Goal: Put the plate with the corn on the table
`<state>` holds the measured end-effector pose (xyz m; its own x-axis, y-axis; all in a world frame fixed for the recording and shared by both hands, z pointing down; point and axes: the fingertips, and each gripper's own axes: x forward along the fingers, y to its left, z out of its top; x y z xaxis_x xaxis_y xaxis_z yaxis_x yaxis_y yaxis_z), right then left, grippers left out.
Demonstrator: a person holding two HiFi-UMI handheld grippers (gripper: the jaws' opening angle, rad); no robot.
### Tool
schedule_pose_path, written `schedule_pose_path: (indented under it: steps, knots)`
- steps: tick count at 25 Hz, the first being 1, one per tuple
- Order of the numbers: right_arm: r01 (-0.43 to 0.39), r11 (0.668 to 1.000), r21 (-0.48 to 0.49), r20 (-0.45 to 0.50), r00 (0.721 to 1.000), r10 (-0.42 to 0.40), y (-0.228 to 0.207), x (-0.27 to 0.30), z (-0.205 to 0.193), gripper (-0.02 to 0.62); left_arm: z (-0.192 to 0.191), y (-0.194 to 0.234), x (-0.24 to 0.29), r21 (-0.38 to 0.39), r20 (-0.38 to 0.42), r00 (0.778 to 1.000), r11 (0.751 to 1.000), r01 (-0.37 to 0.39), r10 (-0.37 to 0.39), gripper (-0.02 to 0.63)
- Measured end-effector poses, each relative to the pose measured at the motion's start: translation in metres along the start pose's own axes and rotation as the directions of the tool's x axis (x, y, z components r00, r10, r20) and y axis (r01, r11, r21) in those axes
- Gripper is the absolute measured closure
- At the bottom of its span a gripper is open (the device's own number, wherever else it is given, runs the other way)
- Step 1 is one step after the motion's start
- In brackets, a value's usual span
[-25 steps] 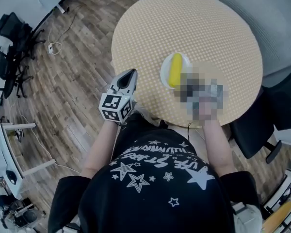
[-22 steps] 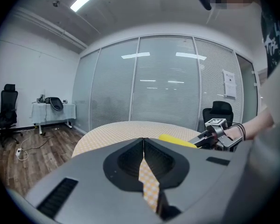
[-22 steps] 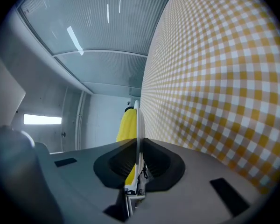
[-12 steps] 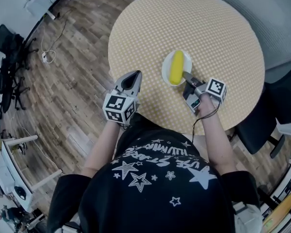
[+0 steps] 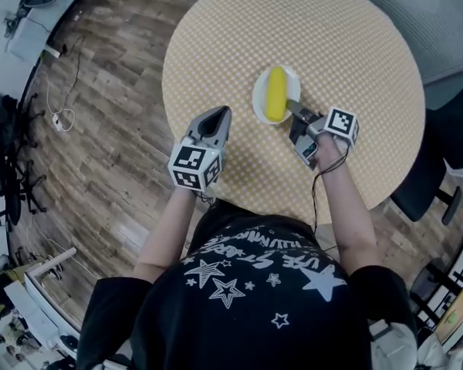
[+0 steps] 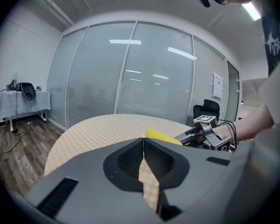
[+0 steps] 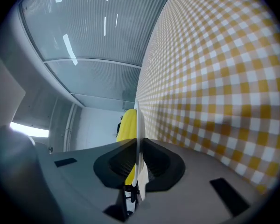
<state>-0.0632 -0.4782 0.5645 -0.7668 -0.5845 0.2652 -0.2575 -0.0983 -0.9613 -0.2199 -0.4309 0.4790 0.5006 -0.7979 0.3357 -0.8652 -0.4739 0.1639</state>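
Observation:
A yellow corn cob [image 5: 275, 92] lies on a small white plate [image 5: 261, 108] over the middle of the round yellow-checked table [image 5: 339, 37]. My right gripper [image 5: 291, 106] is shut on the plate's near right rim. In the right gripper view the plate [image 7: 138, 120] runs edge-on between the shut jaws, with the corn [image 7: 126, 125] behind it. I cannot tell whether the plate touches the cloth. My left gripper [image 5: 222, 114] hovers shut and empty over the table's left part, apart from the plate. The left gripper view shows the corn [image 6: 161, 135] and the right gripper [image 6: 189, 135].
A dark office chair [image 5: 428, 183] stands to the table's right. Wood floor [image 5: 100, 129] with cables lies to the left. Glass partition walls [image 6: 130, 73] stand behind the table [image 6: 98, 129]. A person's arms and black star-print shirt [image 5: 255, 307] fill the lower head view.
My left gripper has come in from the table's edge to over the cloth. The right gripper still holds the plate with the corn, which has barely shifted on the table.

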Motion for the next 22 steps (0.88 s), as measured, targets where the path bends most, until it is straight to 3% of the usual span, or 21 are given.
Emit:
schedule_pose_path:
  steps: [12,22]
  knots:
    - [0.076,0.996,0.049,0.063,0.995,-0.079,-0.024,0.048,0.026,0.551,-0.01,0.041,0.029,-0.043,-0.032,0.997,0.996,0.073,-0.075,0.597]
    - [0.135,0.989,0.052,0.066,0.988,-0.139,-0.038,0.05,0.032,0.552,-0.025,0.04,0.062,-0.084,-0.05,0.989,0.987,0.136,-0.141,0.597]
